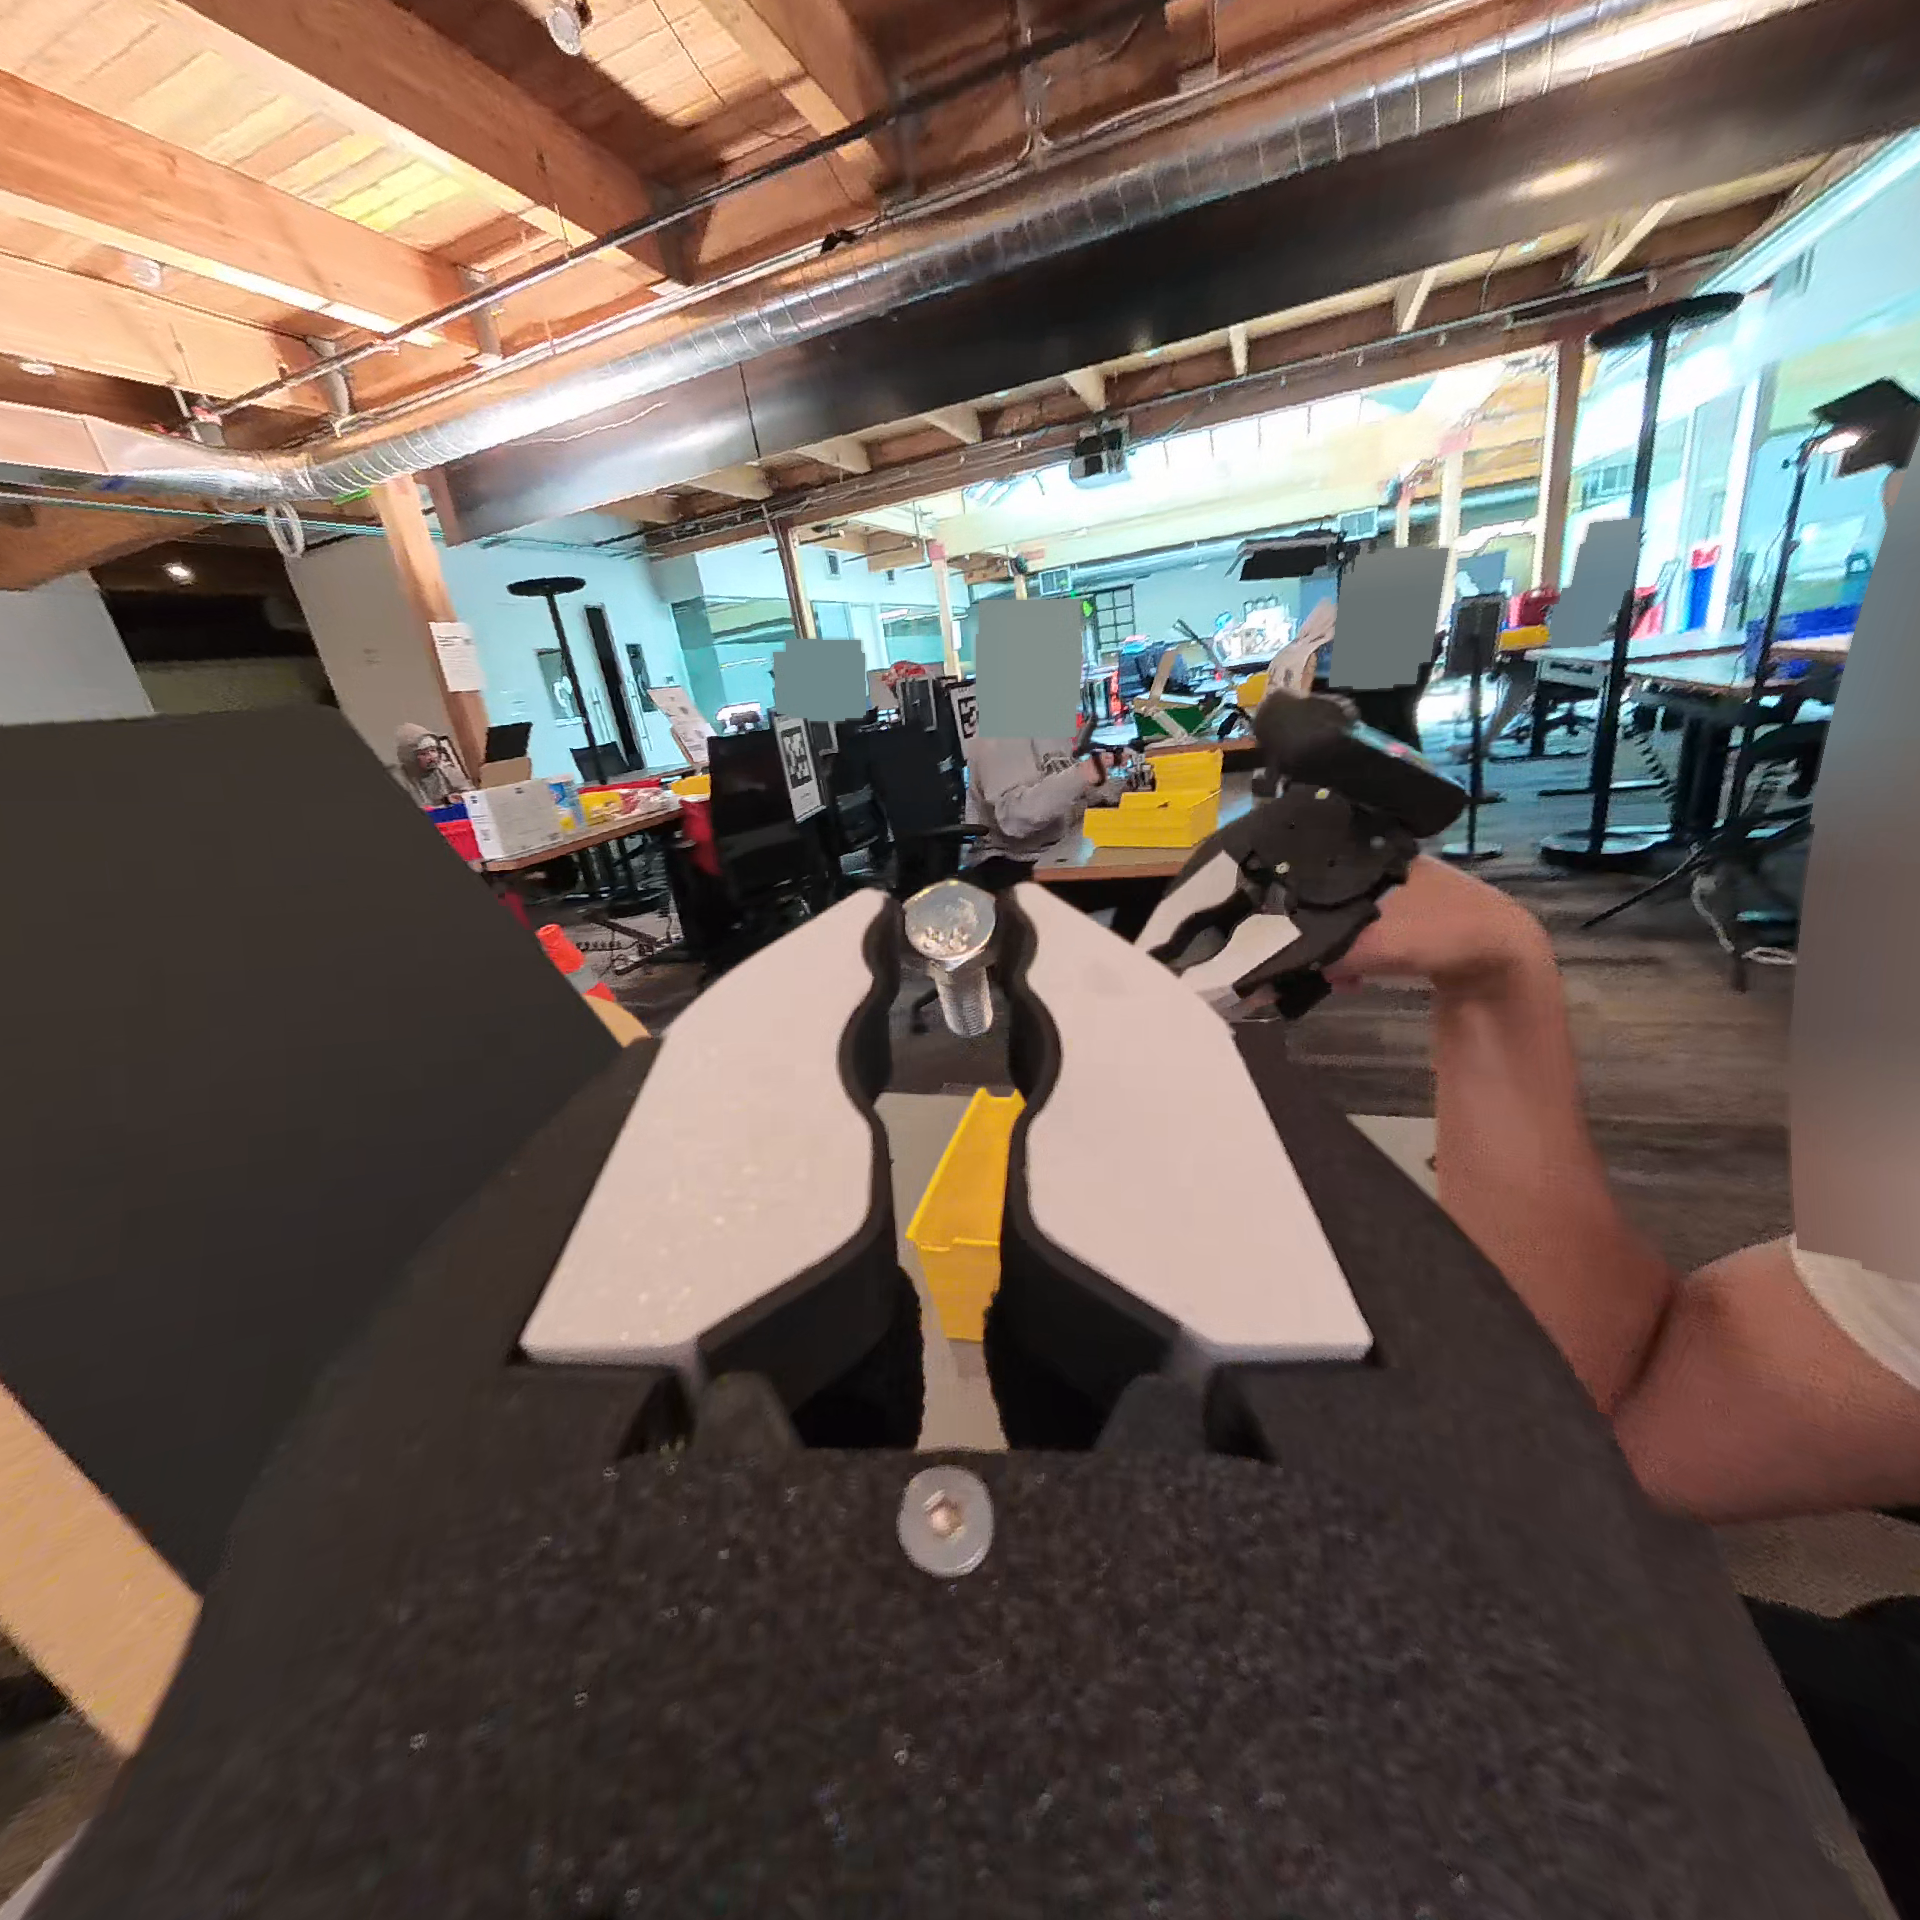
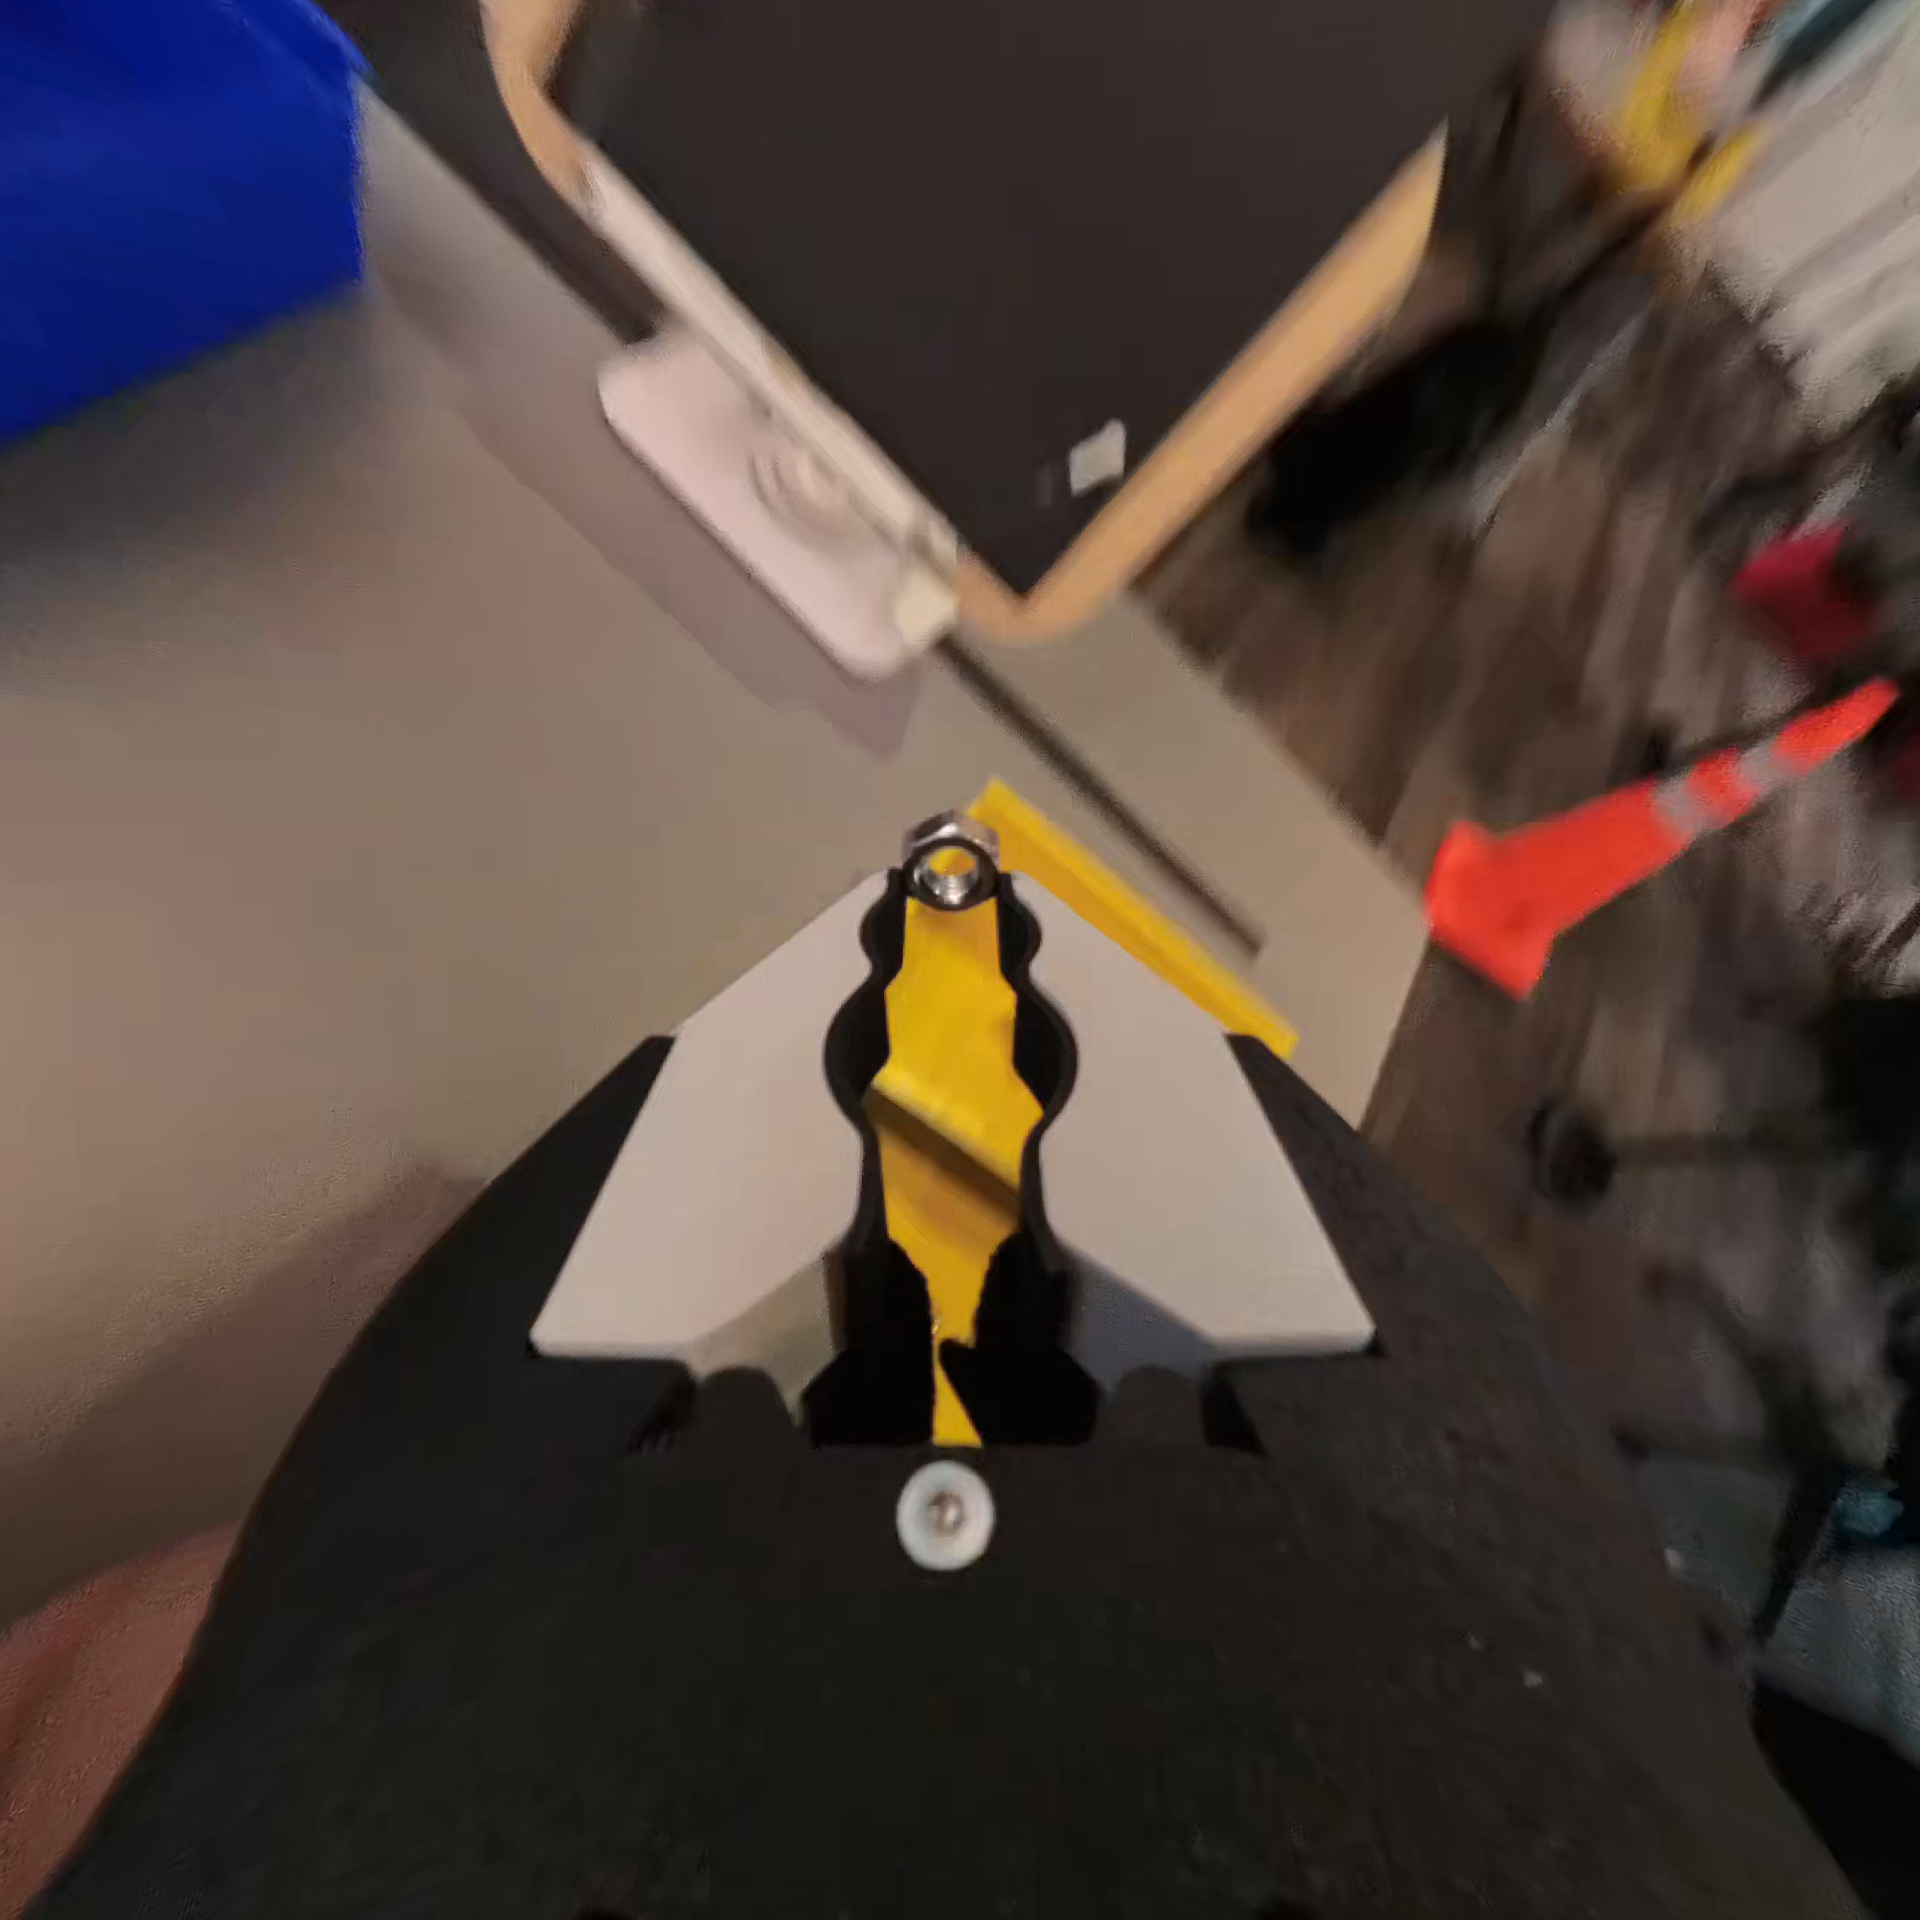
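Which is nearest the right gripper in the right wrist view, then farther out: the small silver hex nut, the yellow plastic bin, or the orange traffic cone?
1. Small silver hex nut: pinched at the right gripper fingertips.
2. Yellow plastic bin: just beyond and below the tips, on the grey table.
3. Orange traffic cone: far right, on the floor.

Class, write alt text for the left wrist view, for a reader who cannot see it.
The left tongs grip a silver hex bolt by its head above a yellow bin. To the right, a hand holds the right tongs aloft.

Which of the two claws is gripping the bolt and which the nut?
The left claw pinches the silver bolt below its hex head; the right claw holds the small nut.
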The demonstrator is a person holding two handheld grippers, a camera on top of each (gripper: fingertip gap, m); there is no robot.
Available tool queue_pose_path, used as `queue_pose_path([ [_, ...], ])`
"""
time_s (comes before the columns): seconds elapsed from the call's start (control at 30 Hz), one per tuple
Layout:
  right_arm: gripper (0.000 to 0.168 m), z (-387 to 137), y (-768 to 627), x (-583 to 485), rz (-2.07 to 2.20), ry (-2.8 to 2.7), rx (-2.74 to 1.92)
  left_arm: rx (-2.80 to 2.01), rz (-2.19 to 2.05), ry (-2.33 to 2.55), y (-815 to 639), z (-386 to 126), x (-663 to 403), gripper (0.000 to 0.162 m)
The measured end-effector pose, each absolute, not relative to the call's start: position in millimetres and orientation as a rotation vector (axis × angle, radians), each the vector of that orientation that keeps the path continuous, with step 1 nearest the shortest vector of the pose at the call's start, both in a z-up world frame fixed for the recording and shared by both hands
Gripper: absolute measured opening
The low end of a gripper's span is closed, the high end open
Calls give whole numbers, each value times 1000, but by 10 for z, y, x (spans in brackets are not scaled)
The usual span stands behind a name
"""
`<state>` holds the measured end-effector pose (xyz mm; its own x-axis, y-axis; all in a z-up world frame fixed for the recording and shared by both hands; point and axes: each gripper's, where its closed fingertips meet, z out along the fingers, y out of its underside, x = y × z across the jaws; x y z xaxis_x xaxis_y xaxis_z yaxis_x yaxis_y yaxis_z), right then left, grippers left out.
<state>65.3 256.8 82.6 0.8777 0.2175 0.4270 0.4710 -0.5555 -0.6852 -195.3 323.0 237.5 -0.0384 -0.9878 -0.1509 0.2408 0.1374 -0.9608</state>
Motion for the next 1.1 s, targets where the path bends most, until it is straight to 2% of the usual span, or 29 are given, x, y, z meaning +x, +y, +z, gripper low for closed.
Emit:
queue_pose_path([
  [0.1,17,193,2280,1157,-242,-274,-2519,-884,-1236,1159,3107,2394,-1972,17],
  [0.27,16,-977,1701,1511,69,-356,-3132,-866,-1259,1196,2959,2397,-1935,17],
  [0.4,16,-1540,1473,1735,-76,-662,-3288,-856,-1248,1225,2894,2377,-1909,17],
  [0.7,17,-1897,1524,1648,-2,-833,-3183,-848,-1270,1228,2895,2387,-1961,17],
  [0.93,20,-1886,1517,1607,37,-768,-3149,-841,-1265,1266,2853,2355,-1932,17],
  [1.0,23,-1767,1558,1609,24,-716,-3119,-828,-1251,1291,2831,2333,-1914,17],
  [1.1,28,-1241,1863,1409,68,-625,-2926,-824,-1234,1338,2787,2276,-1890,17],
])
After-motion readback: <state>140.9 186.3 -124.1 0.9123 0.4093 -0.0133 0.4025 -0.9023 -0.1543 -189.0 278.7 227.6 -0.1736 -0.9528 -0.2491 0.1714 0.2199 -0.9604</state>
